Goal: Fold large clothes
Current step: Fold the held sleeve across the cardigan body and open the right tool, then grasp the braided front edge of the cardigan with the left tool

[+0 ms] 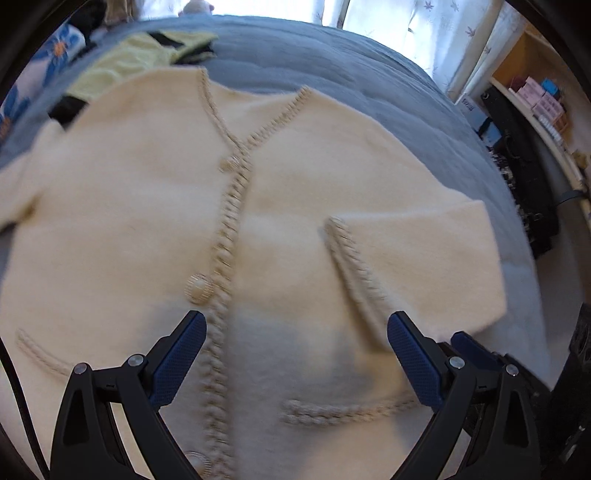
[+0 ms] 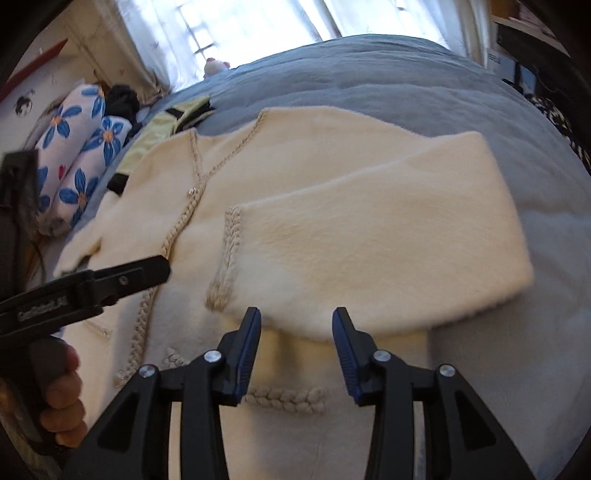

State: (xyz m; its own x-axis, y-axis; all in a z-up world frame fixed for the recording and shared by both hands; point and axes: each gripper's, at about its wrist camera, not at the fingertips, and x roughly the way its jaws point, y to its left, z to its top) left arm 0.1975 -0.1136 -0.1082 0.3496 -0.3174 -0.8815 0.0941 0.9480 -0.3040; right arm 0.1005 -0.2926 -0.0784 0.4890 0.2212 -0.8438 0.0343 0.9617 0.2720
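A cream cardigan (image 1: 147,221) with braided trim and pearl buttons lies front-up on a blue-grey bed (image 1: 332,66). Its right sleeve (image 2: 369,236) is folded across the body, cuff near the button line. My left gripper (image 1: 295,343) is open and empty, hovering above the lower front near a button (image 1: 199,288). My right gripper (image 2: 295,339) is open and empty just above the folded sleeve's lower edge and a braided pocket trim (image 2: 284,398). The left gripper also shows in the right wrist view (image 2: 110,280), held by a hand.
A pale yellow garment (image 1: 125,62) with black trim lies beyond the cardigan's collar. Blue-flowered pillows (image 2: 77,155) lie at the bed's far left. Shelves with boxes (image 1: 535,99) and dark items stand beside the bed's right edge. A bright window (image 2: 240,26) is behind.
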